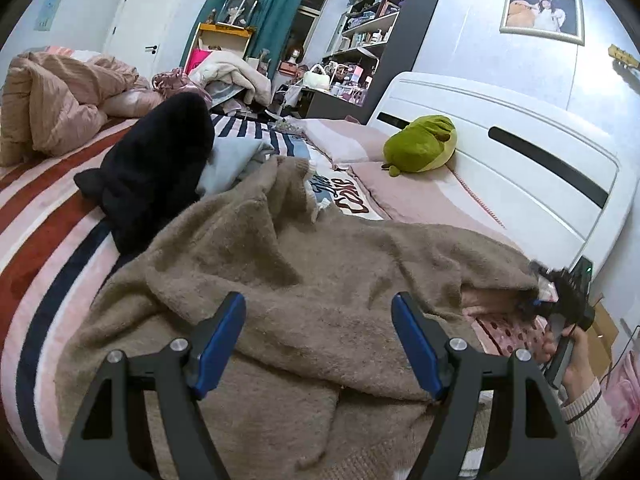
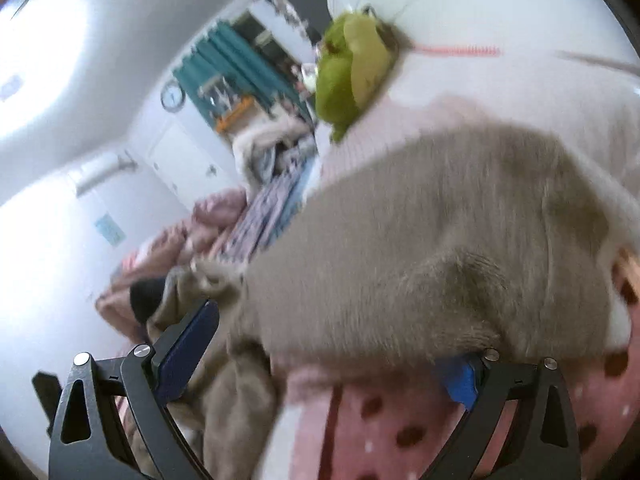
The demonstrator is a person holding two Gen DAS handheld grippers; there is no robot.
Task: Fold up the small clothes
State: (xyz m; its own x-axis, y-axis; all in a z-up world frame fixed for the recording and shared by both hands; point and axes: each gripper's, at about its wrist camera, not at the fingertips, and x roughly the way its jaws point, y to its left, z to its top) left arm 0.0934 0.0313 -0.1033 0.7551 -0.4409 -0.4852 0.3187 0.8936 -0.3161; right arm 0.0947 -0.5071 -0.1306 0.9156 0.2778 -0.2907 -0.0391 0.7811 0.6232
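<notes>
Left wrist view: my left gripper (image 1: 318, 344) spread, empty, over rumpled brown sweater (image 1: 320, 264). Right gripper (image 2: 328, 344) at 3 o'clock spread, under its edge. Barely begun; folding all left.

printed fabric (image 1: 340, 194) beside the green plush toy (image 1: 420, 144): dark script lettering, partly covered, not clearly readable; no other text legible.

Sweater (image 1: 320, 280) on bed (image 1: 52, 216), dark garment (image 1: 152, 168) behind-left, plush toy (image 1: 420, 144) behind-right by headboard (image 1: 520, 168).
</notes>
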